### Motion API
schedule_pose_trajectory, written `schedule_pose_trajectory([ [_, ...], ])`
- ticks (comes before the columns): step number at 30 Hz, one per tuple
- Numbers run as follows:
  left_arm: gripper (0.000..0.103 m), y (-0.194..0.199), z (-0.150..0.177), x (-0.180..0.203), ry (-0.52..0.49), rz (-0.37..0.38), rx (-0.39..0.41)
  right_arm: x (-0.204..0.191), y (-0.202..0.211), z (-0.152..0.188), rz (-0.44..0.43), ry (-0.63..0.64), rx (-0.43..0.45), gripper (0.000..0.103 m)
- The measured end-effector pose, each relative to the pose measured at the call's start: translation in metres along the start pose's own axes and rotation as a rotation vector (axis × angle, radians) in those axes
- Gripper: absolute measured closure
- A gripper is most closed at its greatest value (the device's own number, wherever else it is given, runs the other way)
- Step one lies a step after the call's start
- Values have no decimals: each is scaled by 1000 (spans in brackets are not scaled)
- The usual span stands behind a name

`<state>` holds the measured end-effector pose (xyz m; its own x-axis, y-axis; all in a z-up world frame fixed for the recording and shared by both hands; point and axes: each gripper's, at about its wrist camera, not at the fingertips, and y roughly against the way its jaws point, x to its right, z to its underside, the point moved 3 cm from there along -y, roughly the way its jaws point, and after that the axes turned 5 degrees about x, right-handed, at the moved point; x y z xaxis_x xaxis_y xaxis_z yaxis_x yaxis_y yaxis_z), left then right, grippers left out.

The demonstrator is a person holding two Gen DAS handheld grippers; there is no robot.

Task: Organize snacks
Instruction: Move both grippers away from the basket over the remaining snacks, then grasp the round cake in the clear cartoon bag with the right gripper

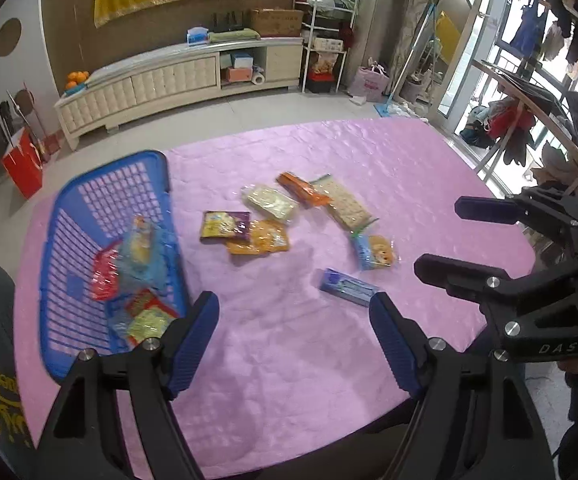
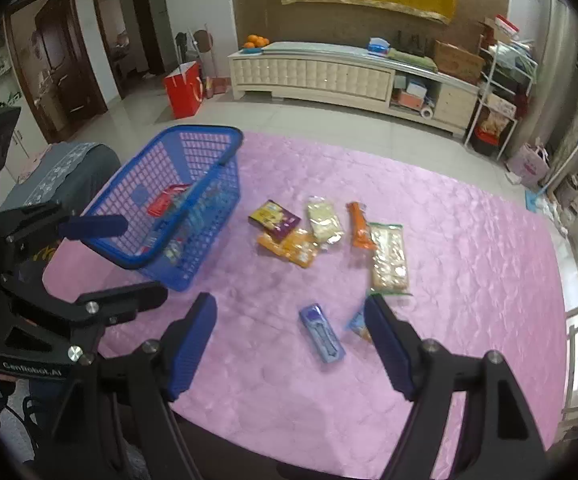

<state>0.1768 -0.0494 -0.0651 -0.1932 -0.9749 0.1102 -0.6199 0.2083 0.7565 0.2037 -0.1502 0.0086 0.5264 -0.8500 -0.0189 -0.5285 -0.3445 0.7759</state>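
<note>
My left gripper (image 1: 295, 344): black frame arms, silver screw heads, ribbed blue pads (image 1: 193, 344). My right gripper (image 2: 289, 346): same build, blue ribbed pads on black arms. White "DAS" lettering on the right's body, white lettering on the left's, partly blurred.

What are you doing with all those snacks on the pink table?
A person holds a gripper in each hand and is sorting snack packets into the blue basket. A few packets already lie inside it. Others are spread on the pink tablecloth, among them a purple packet, an orange packet and a blue packet. The left gripper and the right gripper are both open and empty, hovering above the table near the blue packet.
</note>
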Motion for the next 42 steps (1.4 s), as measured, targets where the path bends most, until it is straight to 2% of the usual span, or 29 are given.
schedule_pose_trajectory([
  [3, 27, -12, 3, 8, 29, 4, -9, 16, -3, 8, 9, -28, 5, 23],
  [6, 27, -21, 7, 9, 116, 32, -9, 34, -7, 17, 20, -74, 22, 23],
  [8, 27, -30, 9, 13, 136, 27, -10, 46, -11, 25, 26, -111, 27, 23],
  [10, 27, -38, 12, 14, 155, -5, -8, 56, -19, 32, 40, -144, 13, 23],
  [15, 27, -66, 22, 12, 244, 5, -35, 79, -43, 48, 62, -207, -41, 23],
  [19, 27, -91, 30, 8, 265, -26, -69, 90, -60, 57, 105, -211, -60, 23],
  [34, 27, -148, 49, -2, 315, -93, -149, 107, -128, 59, 146, -155, -102, 23],
  [37, 27, -153, 49, -2, 303, -101, -156, 115, -145, 65, 124, -191, -157, 23],
  [39, 27, -156, 50, -3, 303, -103, -163, 123, -152, 69, 62, -267, -187, 23],
  [42, 27, -161, 52, -7, 316, -104, -170, 126, -155, 68, 59, -292, -197, 23],
])
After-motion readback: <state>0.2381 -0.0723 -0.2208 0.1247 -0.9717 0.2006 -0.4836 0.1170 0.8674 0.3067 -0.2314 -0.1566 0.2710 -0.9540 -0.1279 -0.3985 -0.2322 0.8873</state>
